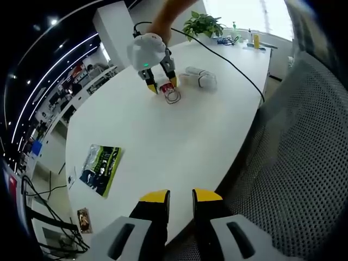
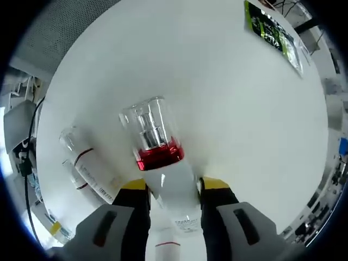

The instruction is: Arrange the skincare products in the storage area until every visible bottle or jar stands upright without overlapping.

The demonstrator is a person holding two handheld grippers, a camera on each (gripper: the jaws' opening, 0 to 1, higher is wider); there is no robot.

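A white skincare bottle point(image 2: 166, 179) with a red band and a clear cap sits between the jaws of my right gripper point(image 2: 174, 186), which is shut on its body. The cap points away from me, low over the white table point(image 2: 234, 109). In the left gripper view the same bottle point(image 1: 169, 93) is at the far side of the table, with the right gripper point(image 1: 162, 85) held over it by a hand. Two more white bottles point(image 2: 87, 166) lie on their sides just left of it, also visible as white bottles point(image 1: 201, 78). My left gripper point(image 1: 180, 197) is open and holds nothing, near the table's front edge.
A green packet point(image 1: 101, 168) lies flat on the table's left part, and shows as a green packet point(image 2: 272, 30) in the right gripper view. A black cable point(image 1: 234, 68) crosses the far table. A potted plant point(image 1: 202, 23) stands at the back. A grey mesh chair point(image 1: 304, 157) is close on the right.
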